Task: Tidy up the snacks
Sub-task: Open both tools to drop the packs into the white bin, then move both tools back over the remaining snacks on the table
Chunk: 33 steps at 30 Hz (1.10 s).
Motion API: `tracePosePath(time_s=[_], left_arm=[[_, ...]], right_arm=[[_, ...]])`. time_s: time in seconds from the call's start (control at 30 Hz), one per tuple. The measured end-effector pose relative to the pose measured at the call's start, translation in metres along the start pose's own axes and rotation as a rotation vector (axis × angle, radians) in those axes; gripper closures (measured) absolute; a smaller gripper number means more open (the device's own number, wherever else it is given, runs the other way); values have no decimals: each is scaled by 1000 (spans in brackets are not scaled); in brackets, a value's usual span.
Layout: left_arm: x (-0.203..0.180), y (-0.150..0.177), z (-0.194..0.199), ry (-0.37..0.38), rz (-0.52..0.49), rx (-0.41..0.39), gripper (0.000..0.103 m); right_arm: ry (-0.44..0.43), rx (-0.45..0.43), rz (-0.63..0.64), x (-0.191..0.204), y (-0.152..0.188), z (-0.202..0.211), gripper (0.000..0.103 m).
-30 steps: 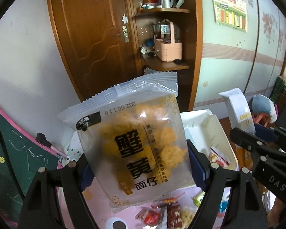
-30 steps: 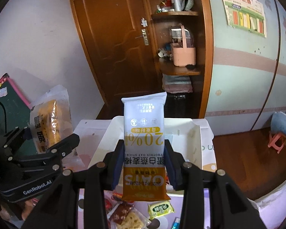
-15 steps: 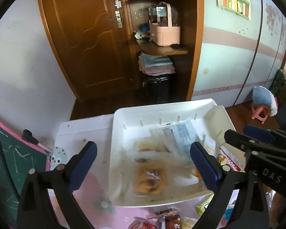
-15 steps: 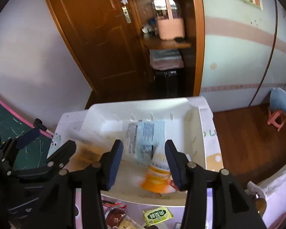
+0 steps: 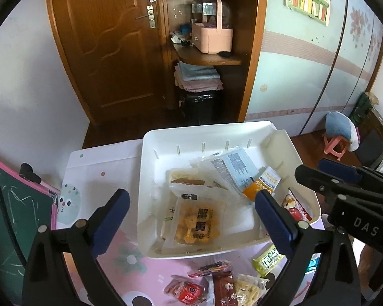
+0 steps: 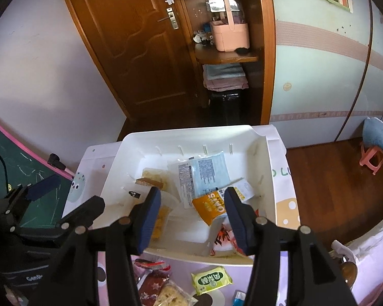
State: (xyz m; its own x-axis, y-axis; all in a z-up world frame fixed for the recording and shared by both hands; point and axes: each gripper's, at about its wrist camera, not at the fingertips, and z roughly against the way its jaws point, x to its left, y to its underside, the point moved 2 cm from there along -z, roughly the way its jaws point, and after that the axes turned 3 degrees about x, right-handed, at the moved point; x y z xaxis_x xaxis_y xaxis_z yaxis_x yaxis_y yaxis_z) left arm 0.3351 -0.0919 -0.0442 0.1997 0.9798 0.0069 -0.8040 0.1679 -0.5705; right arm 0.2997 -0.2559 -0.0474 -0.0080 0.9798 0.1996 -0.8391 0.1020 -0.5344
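Note:
A white bin (image 5: 191, 135) (image 6: 181, 135) stands on the table and holds several snack packs. The clear bag of yellow noodle snacks (image 5: 198, 223) lies flat at its front. The white and orange oat bar (image 5: 260, 185) (image 6: 213, 204) lies at the right side beside a pale blue pack (image 5: 233, 169) (image 6: 206, 172). My left gripper (image 5: 191, 221) is open and empty above the bin's front left. My right gripper (image 6: 192, 214) is open and empty above the bin's front edge.
Loose snacks lie on the pink table in front of the bin: a red pack (image 5: 189, 289), a brown bar (image 5: 222, 288), a green pack (image 5: 268, 256) (image 6: 210, 279). A green chalkboard (image 5: 10, 219) stands at the left. A wooden door and shelf are behind.
Both grippers opened and dropped their packs into the bin: the noodle bag from the left, the oat bar from the right. Both cameras tilted down toward the bin.

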Motion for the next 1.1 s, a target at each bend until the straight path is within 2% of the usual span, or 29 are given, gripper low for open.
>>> tracePosePath(time_s=[0.37,0.57,0.73,0.8,0.87,0.97,1.1], left_arm=[[11,29,40,-18,9,-43,5],[12,64,67,-29,-13,-73,5],[15,99,85,-7,-13,-79,5],[16,113,87,-21,-19,-81,5],[15,129,84,-9,-29,-61,5],[15,155,76,25,-34,-15,5],[12,197,57,88,-63,72,5]], right_arm=[[41,-20,40,6,31,32,51],[40,-21,56,11,66,49,51],[32,-16,87,17,98,54,51],[-2,-4,85,18,113,55,51],[-25,-2,89,21,128,57,51],[-12,2,98,23,150,57,51],[-37,63,69,20,174,41,51]])
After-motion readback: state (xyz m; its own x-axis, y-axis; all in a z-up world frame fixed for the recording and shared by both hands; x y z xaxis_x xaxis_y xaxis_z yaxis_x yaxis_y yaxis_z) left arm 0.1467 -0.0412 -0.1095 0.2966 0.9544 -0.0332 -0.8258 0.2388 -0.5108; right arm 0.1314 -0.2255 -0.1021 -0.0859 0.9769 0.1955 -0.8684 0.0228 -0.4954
